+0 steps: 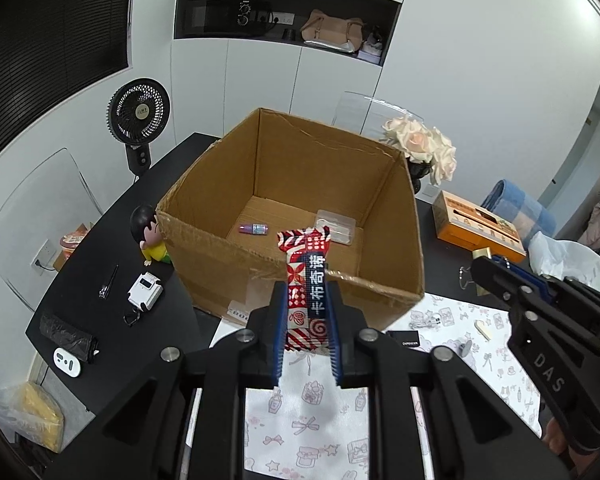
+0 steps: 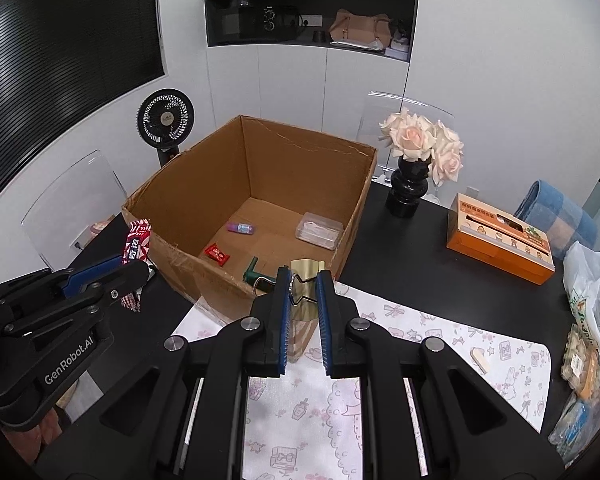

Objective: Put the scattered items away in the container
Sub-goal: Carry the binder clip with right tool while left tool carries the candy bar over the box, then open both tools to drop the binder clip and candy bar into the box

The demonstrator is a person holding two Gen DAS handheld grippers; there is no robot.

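An open cardboard box (image 1: 208,196) (image 2: 204,184) stands on the black table. Inside lie a small purple bottle (image 2: 242,228), a clear plastic case (image 2: 318,230), a small red packet (image 2: 216,254) and a green item (image 2: 254,268). My left gripper (image 1: 306,292) is shut on a red patterned snack packet (image 1: 304,248), held upright just before the box's near wall. My right gripper (image 2: 303,280) is shut on a gold binder clip (image 2: 308,266) at the near rim. The left gripper (image 2: 134,270) and its snack packet (image 2: 138,240) also show in the right wrist view.
A patterned cloth (image 2: 400,320) with a small wooden piece (image 2: 480,360) lies in front of the box. Right of the box: vase of roses (image 2: 406,196), orange carton (image 2: 500,240), plastic bag (image 2: 592,280). Left of it: toy figure (image 1: 150,236), white device (image 1: 145,290), fan (image 1: 138,114).
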